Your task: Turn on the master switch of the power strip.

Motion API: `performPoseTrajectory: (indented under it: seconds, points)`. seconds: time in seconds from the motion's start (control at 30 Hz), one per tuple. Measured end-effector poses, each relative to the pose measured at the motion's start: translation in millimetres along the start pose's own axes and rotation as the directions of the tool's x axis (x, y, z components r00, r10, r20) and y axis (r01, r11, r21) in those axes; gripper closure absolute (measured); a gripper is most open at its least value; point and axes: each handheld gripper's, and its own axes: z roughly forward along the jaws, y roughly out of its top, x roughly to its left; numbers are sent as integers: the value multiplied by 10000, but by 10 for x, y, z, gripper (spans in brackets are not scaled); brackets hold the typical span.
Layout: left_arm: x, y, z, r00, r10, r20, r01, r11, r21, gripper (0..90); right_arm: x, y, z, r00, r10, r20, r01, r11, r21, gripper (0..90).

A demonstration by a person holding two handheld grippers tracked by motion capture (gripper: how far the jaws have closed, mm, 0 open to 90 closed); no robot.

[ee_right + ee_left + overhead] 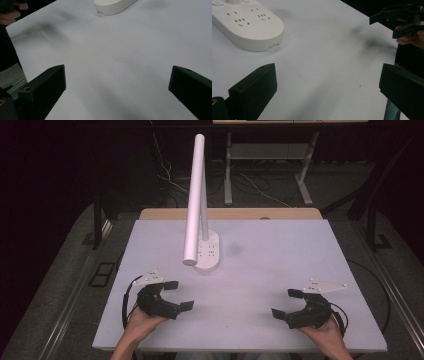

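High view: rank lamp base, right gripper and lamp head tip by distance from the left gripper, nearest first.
From the left gripper, at the table's near left:
1. Lamp base, white oval with sockets, just ahead and slightly right.
2. Right gripper, across the near edge, right side.
3. Lamp head tip, raised end of the white tube, far back.

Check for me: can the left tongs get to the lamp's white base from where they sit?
Probably yes. The left tongs are open and hold nothing, and only bare table lies between them and the lamp base. The lamp's tilted tube overhangs that side.
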Motion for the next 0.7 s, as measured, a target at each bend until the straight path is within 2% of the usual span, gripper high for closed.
performPoseTrajectory:
  seconds: [0.23,0.7]
  points:
    - [78,34,5,9998,-178,-43,178,9998,26,4,0,-1,0,10000,-12,11,12,10000,21,5]
    - [189,197,-41,9997,-212,-157,214,9997,123,9,2,-5,3,9999,-71,89,70,10000,61,5]
